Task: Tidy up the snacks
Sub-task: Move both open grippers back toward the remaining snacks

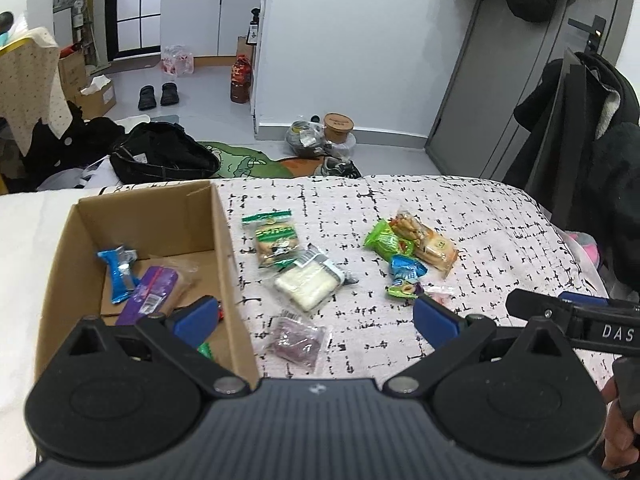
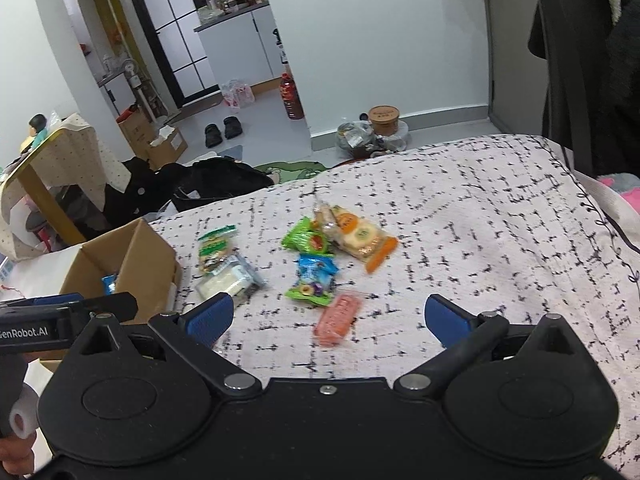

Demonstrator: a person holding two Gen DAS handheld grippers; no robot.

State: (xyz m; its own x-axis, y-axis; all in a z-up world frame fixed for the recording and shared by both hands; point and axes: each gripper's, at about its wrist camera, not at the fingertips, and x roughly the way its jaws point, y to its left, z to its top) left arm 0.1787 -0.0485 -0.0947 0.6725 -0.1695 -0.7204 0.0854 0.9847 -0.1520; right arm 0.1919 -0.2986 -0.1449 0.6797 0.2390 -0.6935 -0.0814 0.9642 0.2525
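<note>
A cardboard box (image 1: 224, 248) stands at the left on the patterned bed cover and holds a blue packet (image 1: 118, 276) and a purple packet (image 1: 150, 294). My left gripper (image 1: 314, 320) is open above the cover, its left finger over the box's near corner. Between its fingers lie a purple snack bag (image 1: 296, 342) and a white packet (image 1: 308, 286); a green cracker pack (image 1: 275, 240) lies beyond. My right gripper (image 2: 328, 318) is open over a pink packet (image 2: 338, 318). Ahead of it lie a blue-green packet (image 2: 314, 278), a green packet (image 2: 306, 238) and an orange cracker pack (image 2: 360, 238).
The cardboard box (image 2: 132, 256) sits left of the right gripper too. Off the bed's far edge the floor holds a black bag (image 1: 164, 156), a green rug (image 1: 248, 164), shoes and a tub (image 1: 338, 126). Dark coats (image 1: 588, 128) hang at the right.
</note>
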